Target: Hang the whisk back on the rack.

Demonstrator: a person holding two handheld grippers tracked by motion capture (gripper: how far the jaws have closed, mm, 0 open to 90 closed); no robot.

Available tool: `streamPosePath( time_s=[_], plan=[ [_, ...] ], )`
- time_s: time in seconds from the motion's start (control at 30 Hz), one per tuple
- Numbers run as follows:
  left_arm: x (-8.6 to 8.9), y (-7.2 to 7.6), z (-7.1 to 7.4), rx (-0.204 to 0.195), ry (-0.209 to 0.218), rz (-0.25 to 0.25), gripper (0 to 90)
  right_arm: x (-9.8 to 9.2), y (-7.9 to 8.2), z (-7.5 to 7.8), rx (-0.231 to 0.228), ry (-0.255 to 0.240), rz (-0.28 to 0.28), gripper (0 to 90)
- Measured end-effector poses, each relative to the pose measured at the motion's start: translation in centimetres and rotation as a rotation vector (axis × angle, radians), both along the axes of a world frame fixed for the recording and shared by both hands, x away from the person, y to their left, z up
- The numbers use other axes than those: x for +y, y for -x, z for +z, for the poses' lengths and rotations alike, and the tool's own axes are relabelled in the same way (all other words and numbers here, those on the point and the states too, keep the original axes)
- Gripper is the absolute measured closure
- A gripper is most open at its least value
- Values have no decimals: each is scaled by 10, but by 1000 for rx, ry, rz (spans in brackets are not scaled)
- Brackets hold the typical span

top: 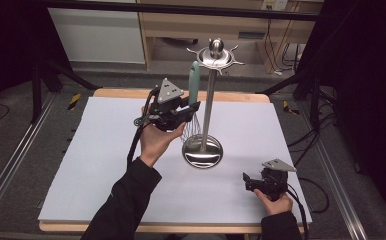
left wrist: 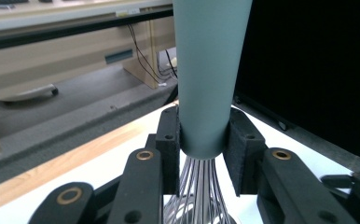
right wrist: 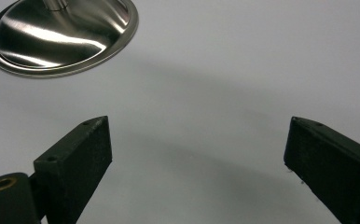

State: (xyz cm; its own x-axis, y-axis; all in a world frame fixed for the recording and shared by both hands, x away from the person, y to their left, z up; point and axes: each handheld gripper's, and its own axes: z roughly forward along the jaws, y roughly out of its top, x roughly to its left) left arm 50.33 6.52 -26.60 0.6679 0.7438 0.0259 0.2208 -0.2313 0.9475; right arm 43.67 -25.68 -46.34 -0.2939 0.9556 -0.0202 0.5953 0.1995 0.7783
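No lettering can be read; the pale label on the far bench (left wrist: 127,12) seems too blurred.

black sleeves, black tools (top: 193,111) topped by grey three-cornered plates.

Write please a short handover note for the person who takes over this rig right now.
Left gripper: shut on the whisk, at the bottom of its teal handle, wires hanging down, beside the stand's pole.
Right gripper: open, holds nothing, low over the table near the front right.
Stand: upright mid-table, hooks at the top.
Done: whisk gripped and lifted, handle top up near the hooks.
Left: I cannot tell if the whisk hangs on a hook; probably hang it, then release.
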Motion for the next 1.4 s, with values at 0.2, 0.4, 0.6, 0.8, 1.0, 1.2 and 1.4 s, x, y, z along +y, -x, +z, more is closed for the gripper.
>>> streamPosePath(
  time_s=[0.2, 0.4, 0.6, 0.8, 1.0, 1.2, 1.4],
  plan=[
    [0, -4, -5, -32, 21, -1, 680, 1, 0, 0, 3, -7, 0, 80],
    [1, -3, -6, -26, 21, -3, 657, 1, 0, -1, 4, 3, 1, 80],
    [6, -2, -13, -5, 22, -12, 554, 1, 0, -1, 1, 5, 8, 79],
    [17, 10, -21, -2, 25, -28, 465, 2, 0, -2, 7, 6, 6, 79],
    [35, 20, -32, 4, 30, -4, 414, 1, 0, -3, 14, 10, 5, 78],
    [54, 29, -51, 19, 24, 9, 391, 0, 0, -5, 17, 15, -2, 77],
    [74, 34, -75, 54, 37, 14, 389, 0, 0, -6, 22, 13, -16, 77]
  ],
)
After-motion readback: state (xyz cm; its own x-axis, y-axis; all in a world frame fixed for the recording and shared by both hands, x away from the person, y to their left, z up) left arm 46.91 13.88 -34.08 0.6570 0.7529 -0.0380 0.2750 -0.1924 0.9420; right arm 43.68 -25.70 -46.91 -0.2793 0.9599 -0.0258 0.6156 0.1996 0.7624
